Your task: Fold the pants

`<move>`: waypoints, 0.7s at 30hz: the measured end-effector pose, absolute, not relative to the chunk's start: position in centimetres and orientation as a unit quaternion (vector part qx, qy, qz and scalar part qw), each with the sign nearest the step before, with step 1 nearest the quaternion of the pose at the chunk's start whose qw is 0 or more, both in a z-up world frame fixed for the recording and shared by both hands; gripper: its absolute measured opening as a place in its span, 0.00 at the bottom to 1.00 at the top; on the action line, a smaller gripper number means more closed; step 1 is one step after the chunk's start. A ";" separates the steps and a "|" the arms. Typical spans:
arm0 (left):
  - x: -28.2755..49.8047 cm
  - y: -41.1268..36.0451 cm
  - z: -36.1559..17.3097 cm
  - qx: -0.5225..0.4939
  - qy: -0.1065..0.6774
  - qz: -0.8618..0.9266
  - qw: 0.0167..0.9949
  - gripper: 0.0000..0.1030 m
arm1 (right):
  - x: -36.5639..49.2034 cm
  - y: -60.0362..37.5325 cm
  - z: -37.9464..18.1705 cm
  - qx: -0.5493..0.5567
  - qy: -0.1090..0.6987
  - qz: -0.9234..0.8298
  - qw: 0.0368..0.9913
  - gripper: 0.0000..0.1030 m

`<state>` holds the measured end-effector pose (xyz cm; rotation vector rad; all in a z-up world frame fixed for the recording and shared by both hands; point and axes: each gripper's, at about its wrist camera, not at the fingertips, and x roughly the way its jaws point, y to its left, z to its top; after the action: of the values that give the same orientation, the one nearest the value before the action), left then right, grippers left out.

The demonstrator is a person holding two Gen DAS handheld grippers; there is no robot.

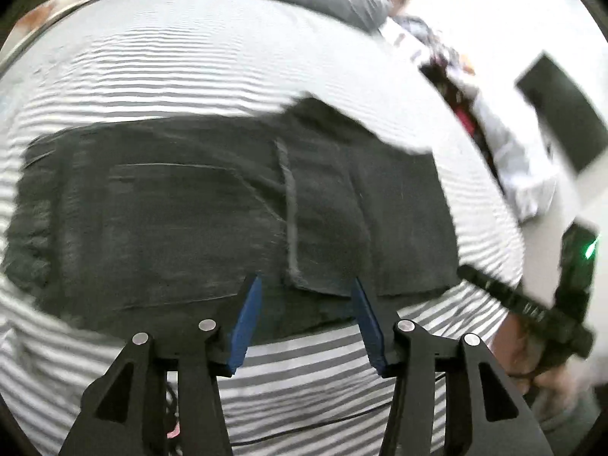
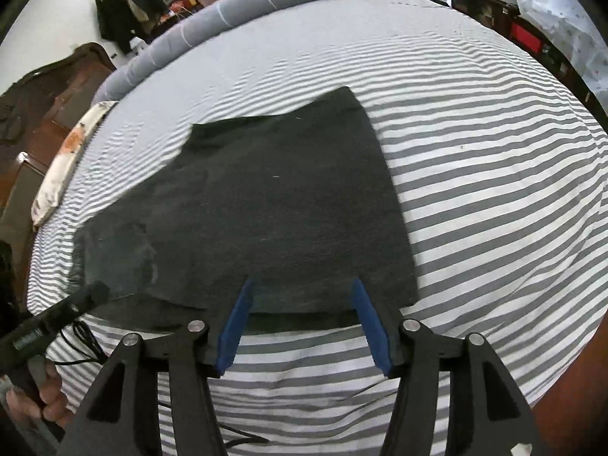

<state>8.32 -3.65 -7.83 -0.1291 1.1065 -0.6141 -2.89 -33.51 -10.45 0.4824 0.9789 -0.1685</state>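
- Bedroom setting: a bed (image 2: 475, 174) covered with a grey-and-white striped sheet carries the work.
- At the far edge of the bed, a rolled grey duvet (image 2: 243, 11) with thin white lines runs along the side; a floral pillow (image 2: 64, 159) lies at the far left corner in the right wrist view.
- Dark clothes (image 2: 121, 15) hang on the white wall beyond the duvet. Furniture draped in pale patterned cloth (image 2: 562, 19) stands past the right edge of the bed.
- Dark pants (image 2: 273, 205) lie flat on the sheet, close to the near edge of the bed, folded into a broad block. The left wrist view shows a pocket outline and a lighter seam on the pants (image 1: 190, 209); that frame is motion-blurred.
- Left tongs (image 1: 306, 285): blue pads stand well apart, nothing between them, tips over the near edge of the pants. Whether they touch the cloth I cannot tell.
- Right tongs (image 2: 304, 288): blue pads likewise spread wide, holding nothing, tips over the near hem of the pants toward the right end.
- Each wrist view catches the other tool at its margin: the left tongs enter at lower left of the right view, beside the left end of the pants, with a black cable (image 2: 83, 345) trailing over the sheet.
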 end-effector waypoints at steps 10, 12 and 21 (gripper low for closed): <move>10.0 12.0 -8.1 -0.266 0.481 -0.205 0.810 0.50 | -2.6 -29.7 -7.5 0.245 0.436 -0.043 0.865 0.62; 10.1 13.9 -9.0 -0.294 0.477 -0.190 0.806 0.50 | -2.4 -29.1 -7.2 0.248 0.433 -0.041 0.866 0.62; 11.4 18.1 -13.7 -0.386 0.486 -0.149 0.770 0.50 | -1.4 -27.5 -7.3 0.246 0.444 -0.038 0.861 0.63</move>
<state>11.42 18.10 -13.66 -0.8363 1.0547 -0.3223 -1.40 -27.53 -7.28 0.5152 0.9305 -0.0794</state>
